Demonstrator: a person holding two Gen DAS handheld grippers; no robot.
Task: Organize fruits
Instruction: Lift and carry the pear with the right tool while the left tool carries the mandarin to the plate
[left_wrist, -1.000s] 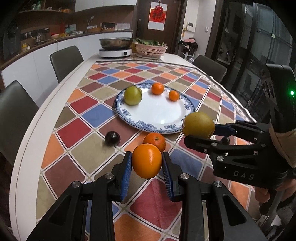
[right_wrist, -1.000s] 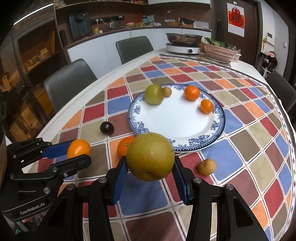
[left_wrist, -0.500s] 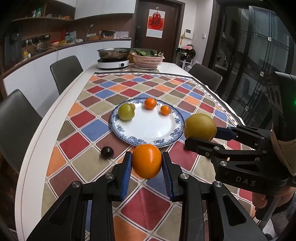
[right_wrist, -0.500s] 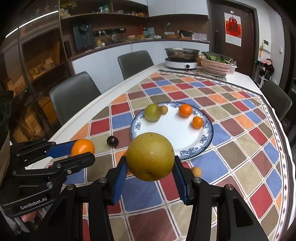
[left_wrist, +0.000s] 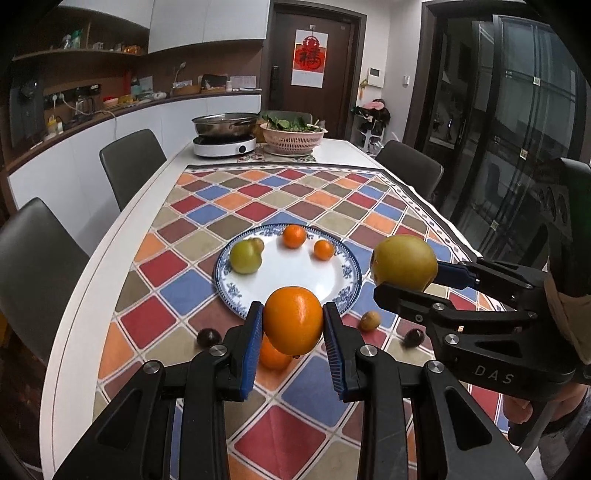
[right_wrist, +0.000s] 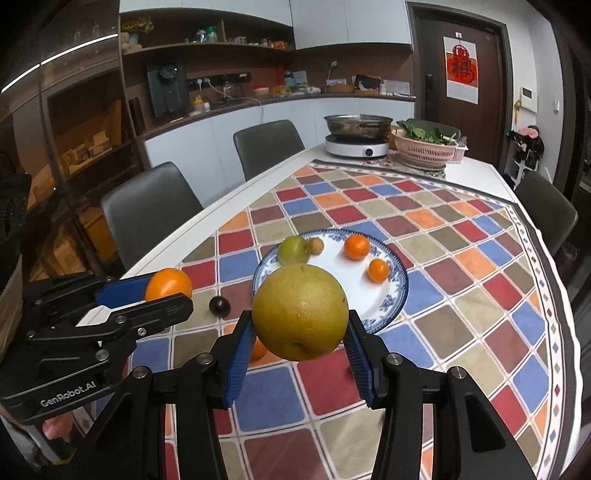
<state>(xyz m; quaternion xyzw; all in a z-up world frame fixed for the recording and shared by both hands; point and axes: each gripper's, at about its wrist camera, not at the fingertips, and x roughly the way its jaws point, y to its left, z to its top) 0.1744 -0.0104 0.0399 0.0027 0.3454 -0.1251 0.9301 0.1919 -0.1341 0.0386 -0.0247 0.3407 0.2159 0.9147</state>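
Note:
My left gripper (left_wrist: 293, 325) is shut on an orange (left_wrist: 293, 319), held in the air over the near edge of the checked cloth. My right gripper (right_wrist: 300, 328) is shut on a big yellow-green pear (right_wrist: 300, 311), also lifted; it shows at the right of the left wrist view as pear (left_wrist: 403, 262). A blue-rimmed white plate (left_wrist: 334, 280) lies ahead with a green fruit (left_wrist: 245, 256), two small oranges (left_wrist: 294, 236) and a small brown fruit. On the cloth lie another orange (left_wrist: 271, 356), partly hidden, two dark plums (left_wrist: 208, 337) and a small brown fruit (left_wrist: 369, 320).
The long table carries an induction cooker with a steel pan (left_wrist: 225, 127) and a pink basket of greens (left_wrist: 293, 138) at its far end. Grey chairs (left_wrist: 131, 162) stand along the left side, another at the far right. Glass doors run along the right.
Both grippers have risen with their fruits and drawn back from the plate, which now looks smaller and farther. The fruits on the plate and cloth have stayed put.

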